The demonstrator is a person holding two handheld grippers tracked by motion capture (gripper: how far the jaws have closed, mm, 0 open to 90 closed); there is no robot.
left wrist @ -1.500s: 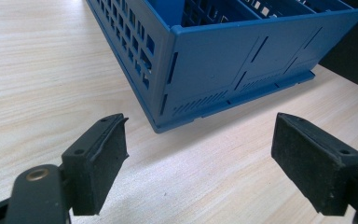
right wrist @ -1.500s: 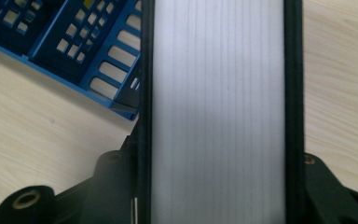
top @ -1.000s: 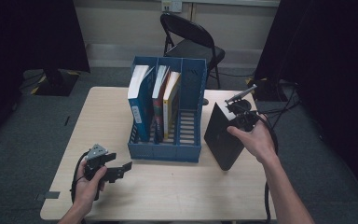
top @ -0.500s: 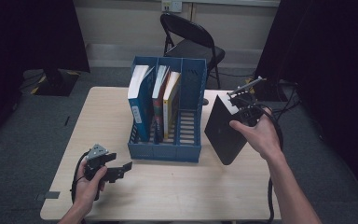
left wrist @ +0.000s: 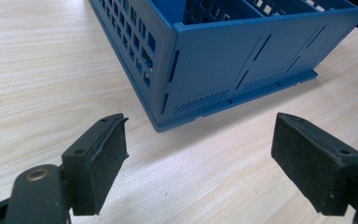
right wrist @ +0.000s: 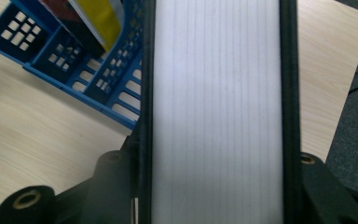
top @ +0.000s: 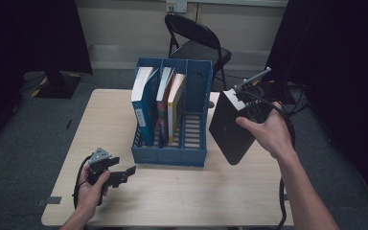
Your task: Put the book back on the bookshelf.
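While the left gripper (top: 124, 173) sits unmoved on the tabletop (top: 191, 196), fingers (left wrist: 98, 158) spread wide with nothing between them, only the right side changes. Left gripper view: near corner of the blue file rack (top: 172, 117) just ahead, not touched. Rack holds three books (top: 158, 103) in its left and middle slots; rightmost slot looks free. Right gripper (top: 249, 103) has the thick black book (top: 230, 127) clamped across its page block, fingers pressing both covers. Against a second ago, the book has risen off the tabletop and now hangs tilted, just right of the rack. Probably headed for the free slot; bottom edge seems not yet above the rack wall.
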